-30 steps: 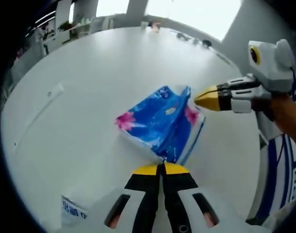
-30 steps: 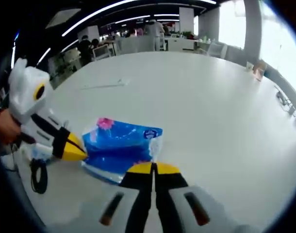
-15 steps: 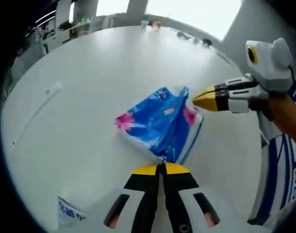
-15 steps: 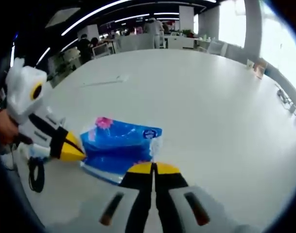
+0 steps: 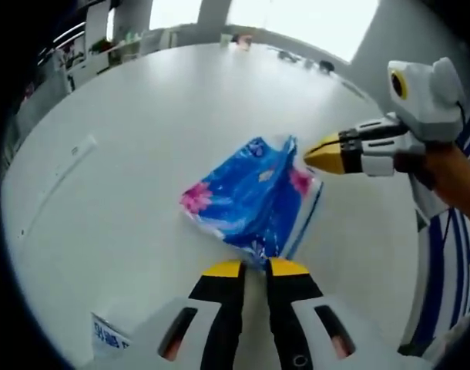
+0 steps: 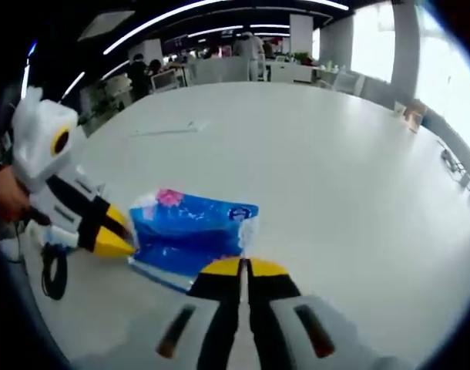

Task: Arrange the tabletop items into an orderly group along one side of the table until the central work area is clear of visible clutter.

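Two claws beside tissue pack (image 5: 250, 196)

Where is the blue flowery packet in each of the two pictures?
Left gripper view: the blue packet lies mid-picture on the white table, just beyond the left gripper.
Right gripper view: it lies lower left of centre, just beyond the right gripper.
Shared landmark: the packet's pink flower, which also shows in the right gripper view.

Black cable (image 6: 56, 271) nr table (image 6: 312, 154) edge
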`<state>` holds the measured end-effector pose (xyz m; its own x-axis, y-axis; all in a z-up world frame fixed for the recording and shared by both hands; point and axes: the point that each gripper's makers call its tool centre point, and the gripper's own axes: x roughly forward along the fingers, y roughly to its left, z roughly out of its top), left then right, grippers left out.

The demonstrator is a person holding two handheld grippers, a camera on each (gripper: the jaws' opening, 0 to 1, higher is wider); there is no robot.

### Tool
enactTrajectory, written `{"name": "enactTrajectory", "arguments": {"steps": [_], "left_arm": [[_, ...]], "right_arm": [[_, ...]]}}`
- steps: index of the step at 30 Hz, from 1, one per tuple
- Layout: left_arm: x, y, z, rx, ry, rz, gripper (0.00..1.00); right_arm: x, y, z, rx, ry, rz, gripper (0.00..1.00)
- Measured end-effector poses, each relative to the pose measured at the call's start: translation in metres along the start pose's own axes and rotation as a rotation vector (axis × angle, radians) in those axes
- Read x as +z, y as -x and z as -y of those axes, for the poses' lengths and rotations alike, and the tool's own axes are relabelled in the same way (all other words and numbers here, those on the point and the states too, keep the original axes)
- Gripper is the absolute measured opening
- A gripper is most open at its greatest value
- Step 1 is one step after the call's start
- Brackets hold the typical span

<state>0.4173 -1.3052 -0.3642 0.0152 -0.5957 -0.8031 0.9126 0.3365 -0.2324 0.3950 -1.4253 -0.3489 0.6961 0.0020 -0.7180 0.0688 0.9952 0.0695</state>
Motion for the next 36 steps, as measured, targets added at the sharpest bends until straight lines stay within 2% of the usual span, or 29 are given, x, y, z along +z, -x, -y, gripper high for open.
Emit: {"name": "enactTrajectory", "arguments": {"steps": [6,13,18,36], "left_arm": [[-0.004,0.0,0.0,0.003,0.001,-0.006,0.09],[-0.005,0.002,0.001,0.003,0.0,-0.005,0.12],[-0.004,0.003,0.001,0.006,-0.004,-0.001,0.19],[-0.003,0.011,0.0,0.01,0.003,0.017,0.22]], "right_arm": [[0.001,0.0,0.003,-0.006,-0.01,0.007,0.11],[0.001,0.005,0.004,-0.007,-0.021,0.018,0.13],[-0.001,0.005,0.003,-0.002,-0.022,0.017,0.13],[0.008,0.01,0.006,-0.006,-0.016,0.055,0.2]]}}
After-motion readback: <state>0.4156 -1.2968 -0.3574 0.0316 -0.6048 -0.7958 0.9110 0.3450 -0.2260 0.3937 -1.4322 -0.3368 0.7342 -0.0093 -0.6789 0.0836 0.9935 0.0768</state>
